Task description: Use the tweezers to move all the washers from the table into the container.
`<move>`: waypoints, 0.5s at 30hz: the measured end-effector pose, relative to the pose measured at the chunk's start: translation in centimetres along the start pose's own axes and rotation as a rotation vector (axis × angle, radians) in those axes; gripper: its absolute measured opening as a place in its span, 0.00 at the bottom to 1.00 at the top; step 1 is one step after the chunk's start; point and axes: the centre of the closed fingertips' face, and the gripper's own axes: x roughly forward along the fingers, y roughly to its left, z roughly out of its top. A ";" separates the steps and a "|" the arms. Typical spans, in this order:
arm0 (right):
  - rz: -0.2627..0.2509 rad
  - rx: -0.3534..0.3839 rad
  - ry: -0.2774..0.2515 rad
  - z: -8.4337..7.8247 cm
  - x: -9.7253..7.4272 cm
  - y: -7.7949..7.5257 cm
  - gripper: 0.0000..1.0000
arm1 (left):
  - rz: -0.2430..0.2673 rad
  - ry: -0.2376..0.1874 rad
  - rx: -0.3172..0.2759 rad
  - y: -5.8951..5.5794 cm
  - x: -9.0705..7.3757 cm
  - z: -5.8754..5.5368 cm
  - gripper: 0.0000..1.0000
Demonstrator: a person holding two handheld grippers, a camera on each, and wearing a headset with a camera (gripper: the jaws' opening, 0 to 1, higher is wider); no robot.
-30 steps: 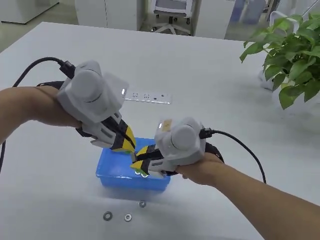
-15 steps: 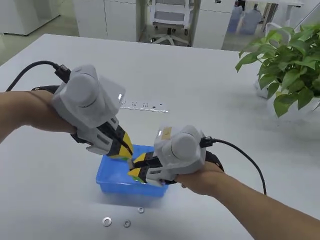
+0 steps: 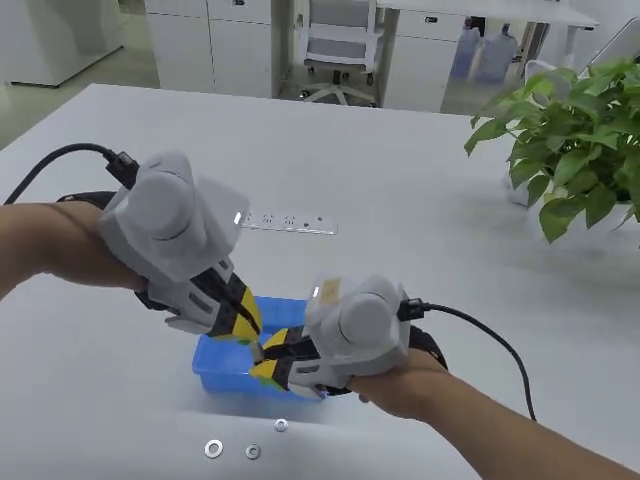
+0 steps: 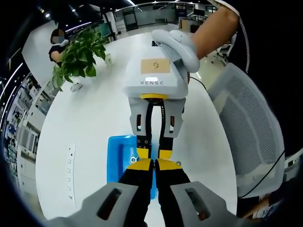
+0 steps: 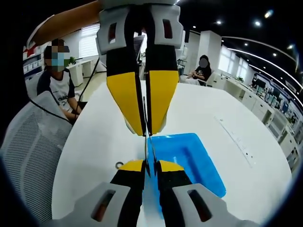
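At the lower centre of the head view, the left gripper [image 3: 250, 325] and right gripper [image 3: 262, 358] meet tip to tip over the blue rectangular plastic container [image 3: 222, 376]. Both sets of fingers are pressed together on the thin metal tweezers [image 5: 146, 137]. Three small silver ring washers [image 3: 213, 449] lie on the white surface [image 3: 420, 230] just below the container.

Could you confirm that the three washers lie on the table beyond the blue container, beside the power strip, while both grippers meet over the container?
Not quite: the head view shows the three washers lying on the near side of the blue container, towards the person, not beyond it by the power strip. The left gripper and right gripper do meet over the container.
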 end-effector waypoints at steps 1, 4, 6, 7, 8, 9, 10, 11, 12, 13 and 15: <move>0.002 0.001 0.000 -0.1 0.0 0.2 0.12 | -0.002 0.000 0.000 -0.2 0.1 0.0 0.06; 0.005 0.003 0.001 -0.2 0.0 0.6 0.12 | -0.005 0.001 -0.002 -0.6 0.2 -0.1 0.06; 0.008 0.004 0.002 -0.4 0.1 0.9 0.12 | -0.008 0.001 -0.004 -0.9 0.4 -0.1 0.06; 0.009 0.005 0.003 -0.5 0.2 1.2 0.12 | -0.010 0.001 -0.007 -1.1 0.5 -0.2 0.06; 0.010 0.004 0.004 -0.6 0.3 1.3 0.12 | -0.011 0.002 -0.008 -1.2 0.6 -0.3 0.06; 0.011 0.003 0.004 -0.7 0.3 1.5 0.12 | -0.012 0.002 -0.009 -1.3 0.6 -0.3 0.06; 0.014 -0.001 0.006 -0.8 0.4 1.7 0.12 | -0.014 0.002 -0.011 -1.5 0.8 -0.4 0.06; 0.014 -0.002 0.007 -0.9 0.5 1.8 0.12 | -0.016 0.003 -0.012 -1.7 0.9 -0.5 0.06; 0.018 -0.001 0.010 -1.0 0.6 2.0 0.12 | -0.018 0.005 -0.013 -1.8 1.0 -0.6 0.06; 0.021 -0.001 0.010 -1.1 0.6 2.2 0.11 | -0.020 0.004 -0.015 -1.9 1.0 -0.6 0.06; 0.024 -0.001 0.010 -1.2 0.8 2.4 0.11 | -0.022 0.004 -0.019 -2.1 1.2 -0.8 0.06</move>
